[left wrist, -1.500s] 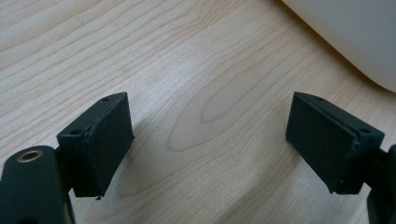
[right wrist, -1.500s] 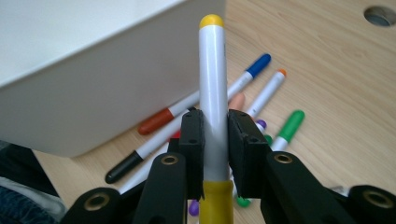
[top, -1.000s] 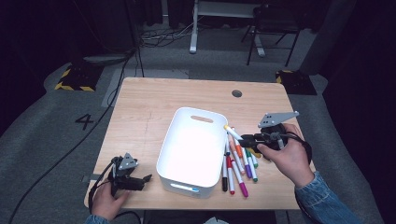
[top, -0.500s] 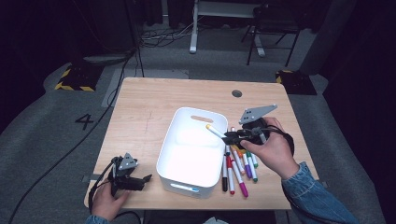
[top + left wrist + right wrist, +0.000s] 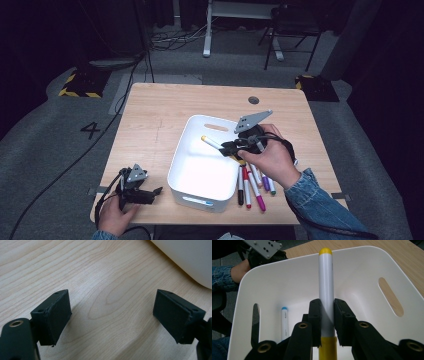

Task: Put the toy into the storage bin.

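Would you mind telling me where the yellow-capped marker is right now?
The yellow-capped marker is clamped in the right gripper, held above the white bin, whose floor already holds a blue-capped marker.

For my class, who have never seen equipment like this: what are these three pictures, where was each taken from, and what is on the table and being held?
A person holds a hand-operated two-jaw gripper in each hand. One camera looks down from above; one rides on each gripper. On the light wooden table stands a white plastic bin with a blue-capped white marker inside; more coloured markers lie beside it. The right gripper pinches a yellow-capped white marker over the bin. The left gripper rests open, holding nothing.
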A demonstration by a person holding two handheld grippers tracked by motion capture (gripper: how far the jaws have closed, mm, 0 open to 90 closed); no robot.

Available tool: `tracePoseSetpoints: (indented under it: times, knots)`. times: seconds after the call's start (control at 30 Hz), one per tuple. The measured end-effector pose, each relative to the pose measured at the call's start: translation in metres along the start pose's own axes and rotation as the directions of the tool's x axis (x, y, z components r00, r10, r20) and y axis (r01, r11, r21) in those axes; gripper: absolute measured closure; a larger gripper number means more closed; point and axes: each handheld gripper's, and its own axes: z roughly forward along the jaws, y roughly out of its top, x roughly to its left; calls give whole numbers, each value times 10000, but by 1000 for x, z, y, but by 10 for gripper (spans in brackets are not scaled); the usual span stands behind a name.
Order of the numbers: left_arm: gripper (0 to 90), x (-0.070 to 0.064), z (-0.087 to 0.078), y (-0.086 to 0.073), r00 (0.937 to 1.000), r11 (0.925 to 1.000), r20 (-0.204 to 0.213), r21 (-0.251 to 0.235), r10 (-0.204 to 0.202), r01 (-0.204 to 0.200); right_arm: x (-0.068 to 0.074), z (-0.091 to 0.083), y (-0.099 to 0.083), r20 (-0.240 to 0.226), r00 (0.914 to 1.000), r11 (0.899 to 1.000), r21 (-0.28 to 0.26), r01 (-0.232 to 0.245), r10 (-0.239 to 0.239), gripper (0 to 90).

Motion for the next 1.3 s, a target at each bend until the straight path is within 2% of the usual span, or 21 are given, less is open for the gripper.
tracePoseSetpoints:
  times: [0.3, 0.53, 0.63, 1.0, 1.3]
  knots:
    - [151, 0, 0, 0, 10000, 10000, 0, 0, 3, -3, 2, 17, 5, -260, 9984, 9987, 115, 501, -498, 768]
    - [151, 0, 0, 0, 10000, 10000, 33, 0, -20, 20, 0, 30, -3, -307, 9986, 9981, 422, 443, -430, 768]
    - [151, 0, 0, 0, 10000, 10000, -2, -9, -10, 10, 2, 34, -4, -279, 9981, 9968, 566, 572, -557, 768]
    - [151, 0, 0, 0, 10000, 10000, 5, -13, -18, 18, 10, 51, -11, -313, 9961, 9873, 1333, 865, -830, 768]
    - [151, 0, 0, 0, 10000, 10000, 7, -15, -21, 21, 22, 63, -14, -569, 9922, 9716, 2035, 1204, -1111, 768]
